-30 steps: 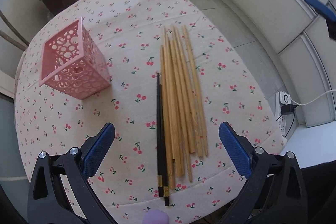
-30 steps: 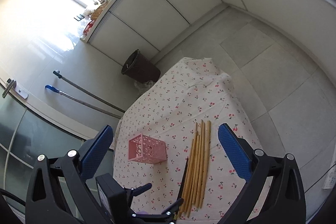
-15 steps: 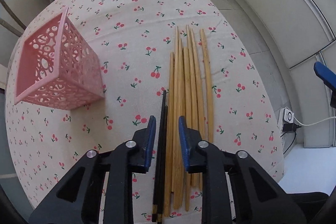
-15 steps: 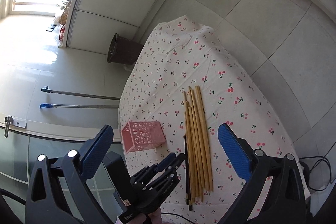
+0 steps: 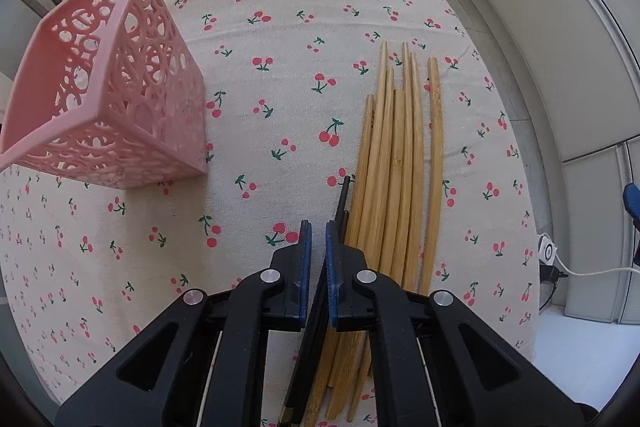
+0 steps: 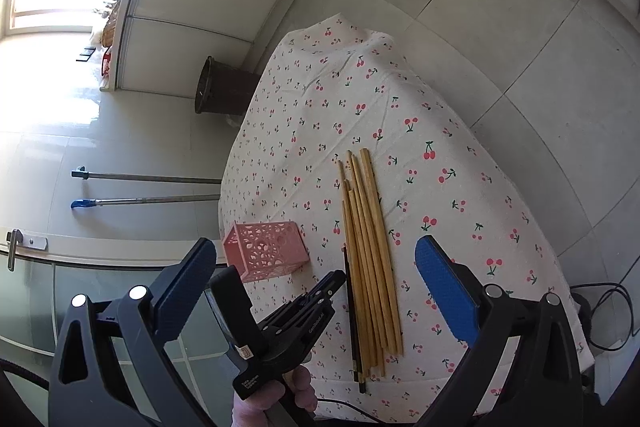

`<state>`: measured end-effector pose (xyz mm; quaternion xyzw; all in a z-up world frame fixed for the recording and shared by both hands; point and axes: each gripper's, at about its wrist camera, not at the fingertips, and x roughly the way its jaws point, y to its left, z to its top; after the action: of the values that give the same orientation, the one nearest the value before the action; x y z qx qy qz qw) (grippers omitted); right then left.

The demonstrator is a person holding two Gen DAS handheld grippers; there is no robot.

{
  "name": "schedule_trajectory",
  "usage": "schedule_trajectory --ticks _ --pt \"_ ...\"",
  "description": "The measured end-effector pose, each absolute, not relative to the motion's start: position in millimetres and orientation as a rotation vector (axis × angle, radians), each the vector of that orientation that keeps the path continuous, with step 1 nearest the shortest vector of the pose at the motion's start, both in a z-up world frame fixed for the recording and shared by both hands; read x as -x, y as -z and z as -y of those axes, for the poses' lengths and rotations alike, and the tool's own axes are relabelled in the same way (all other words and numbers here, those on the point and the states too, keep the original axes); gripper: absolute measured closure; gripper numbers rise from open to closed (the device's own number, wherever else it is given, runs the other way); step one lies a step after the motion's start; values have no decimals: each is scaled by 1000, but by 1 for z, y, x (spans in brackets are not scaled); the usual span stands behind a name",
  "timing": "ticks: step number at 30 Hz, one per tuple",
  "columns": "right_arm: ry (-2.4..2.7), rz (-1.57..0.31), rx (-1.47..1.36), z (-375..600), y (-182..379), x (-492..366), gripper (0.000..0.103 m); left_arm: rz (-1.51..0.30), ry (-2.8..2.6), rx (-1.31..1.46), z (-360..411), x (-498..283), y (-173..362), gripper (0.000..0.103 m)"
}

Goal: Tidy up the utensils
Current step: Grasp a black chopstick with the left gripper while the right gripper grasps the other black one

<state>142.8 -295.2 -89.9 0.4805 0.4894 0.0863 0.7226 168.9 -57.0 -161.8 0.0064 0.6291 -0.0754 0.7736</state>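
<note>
Several bamboo chopsticks (image 5: 400, 163) lie side by side on the cherry-print tablecloth (image 5: 280, 27), with a pair of black chopsticks (image 5: 343, 199) along their left side. My left gripper (image 5: 316, 239) is nearly shut just left of the black pair, low over the cloth; the black chopsticks run under its right finger, and nothing shows between the pads. A pink perforated basket (image 5: 108, 83) stands to the left. In the right wrist view my right gripper (image 6: 316, 283) is open and empty, high above the table, looking down on the chopsticks (image 6: 368, 247), basket (image 6: 266, 251) and left gripper (image 6: 332, 281).
The table's right edge drops to a tiled floor, with a white charger and cable (image 5: 548, 255) below. A dark bin (image 6: 220, 87) stands beyond the far end of the table. Two long-handled tools (image 6: 148, 189) lie on the floor at left.
My left gripper went from wide open to nearly shut while dropping lower and forward beside the black chopsticks. The right gripper stayed open and tilted to look more down on the table.
</note>
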Motion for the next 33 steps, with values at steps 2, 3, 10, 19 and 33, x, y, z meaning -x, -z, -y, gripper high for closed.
schedule_trajectory --ticks 2,3,10,19,33 --pt "-190 -1081 -1061 295 89 -143 6 -1357 177 -15 58 -159 154 96" --pt "-192 -1082 -1060 295 90 -143 6 -1362 184 -15 59 -161 156 96" --pt "-196 -1093 -1050 292 91 -143 6 -1384 173 -22 67 -166 168 95" --pt "-198 -1109 -1033 289 92 -144 6 -1370 169 -89 72 -173 172 94" --pt "-269 -1329 -744 184 149 -163 36 -1237 191 -9 7 -100 125 99"
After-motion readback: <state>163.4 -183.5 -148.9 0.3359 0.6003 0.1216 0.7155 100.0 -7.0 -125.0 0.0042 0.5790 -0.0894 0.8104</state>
